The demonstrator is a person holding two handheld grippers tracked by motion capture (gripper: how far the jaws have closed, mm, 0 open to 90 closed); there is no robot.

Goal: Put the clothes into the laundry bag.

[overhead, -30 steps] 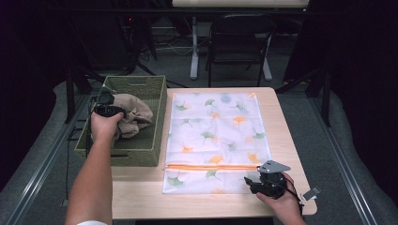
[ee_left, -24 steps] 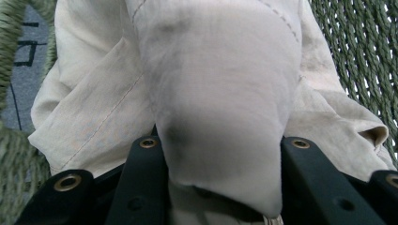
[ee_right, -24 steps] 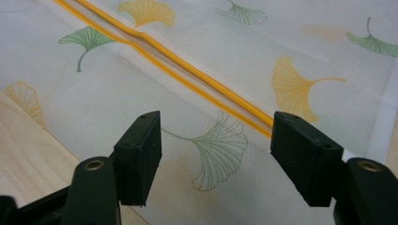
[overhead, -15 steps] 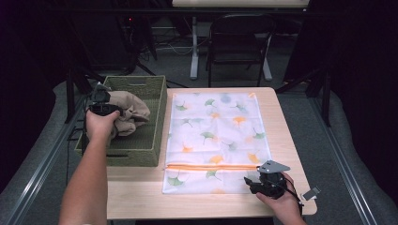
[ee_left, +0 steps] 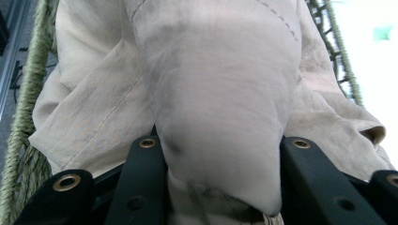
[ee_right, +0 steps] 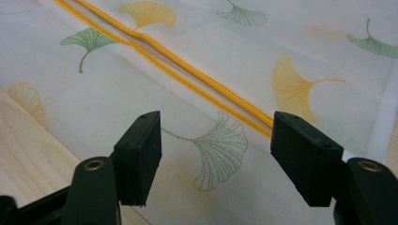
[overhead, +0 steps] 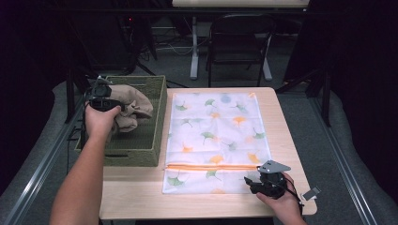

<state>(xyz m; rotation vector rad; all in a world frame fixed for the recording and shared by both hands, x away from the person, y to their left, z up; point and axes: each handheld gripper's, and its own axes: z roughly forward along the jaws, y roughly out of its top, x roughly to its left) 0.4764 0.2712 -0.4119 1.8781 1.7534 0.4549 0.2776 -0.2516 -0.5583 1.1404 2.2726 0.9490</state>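
Note:
A beige garment (overhead: pixel 132 110) lies bunched in the green woven basket (overhead: pixel 157 122) at the table's left. My left gripper (overhead: pixel 109 104) is shut on a fold of that garment (ee_left: pixel 220 117), which bulges between its black jaws and is lifted a little above the basket. A white mesh bag (overhead: pixel 216 136) printed with ginkgo leaves lies flat on the table, its orange zipper (overhead: pixel 211 167) running across near the front. My right gripper (overhead: pixel 250 183) stands open at the bag's front right corner, above the bag (ee_right: pixel 211 154) with nothing between its jaws, the zipper (ee_right: pixel 187 70) just beyond them.
The wooden table's (overhead: pixel 141 201) front strip lies bare beside the bag. A dark folding chair (overhead: pixel 239 37) and desk legs stand behind the table. A metal rail (overhead: pixel 42 164) runs along the floor at the left.
My left gripper has risen and moved slightly back and left, pulling the beige garment up out of the basket. The right gripper has kept still.

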